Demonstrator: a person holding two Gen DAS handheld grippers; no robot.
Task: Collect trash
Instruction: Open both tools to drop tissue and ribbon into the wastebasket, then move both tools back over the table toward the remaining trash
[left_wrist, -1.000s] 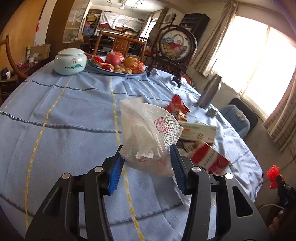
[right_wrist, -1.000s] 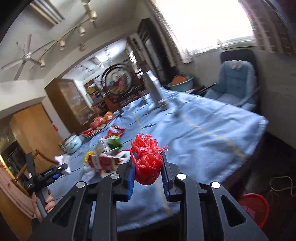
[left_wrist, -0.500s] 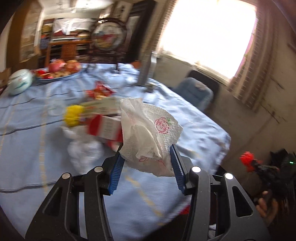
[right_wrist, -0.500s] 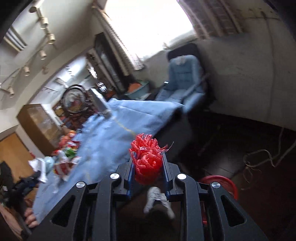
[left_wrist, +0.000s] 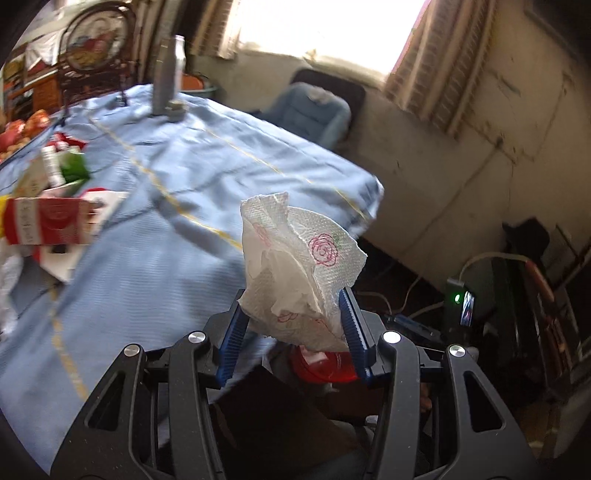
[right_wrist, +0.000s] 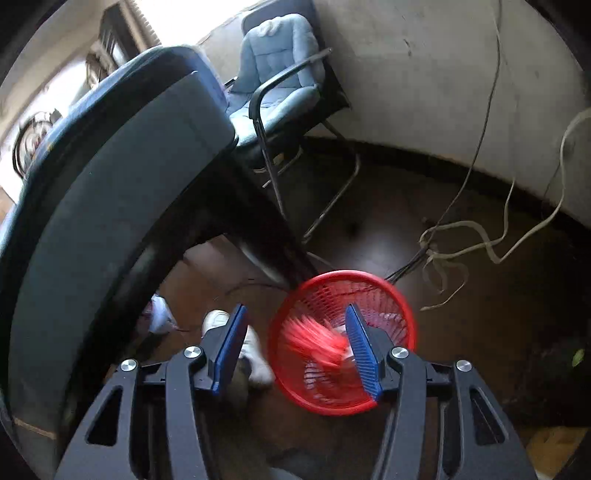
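Observation:
My left gripper is shut on a crumpled white paper napkin printed with red roses, held past the edge of the blue-clothed table. Below it shows part of the red mesh bin. In the right wrist view my right gripper hangs above the red mesh bin on the dark floor. Its jaws are opening, and the red net wad is a blur dropping free between the pads, near the right one. More trash lies on the table: a red and white carton and a green packet.
A blue padded chair stands by the wall behind the bin. Loose cables trail over the floor to the right. A person's white shoes are beside the bin. The table's edge looms at left. A steel flask stands on the table.
Both grippers swung from over the table to beyond its edge. The right one dropped toward the floor bin and spread its jaws, letting go of the red net wad. The left kept its napkin.

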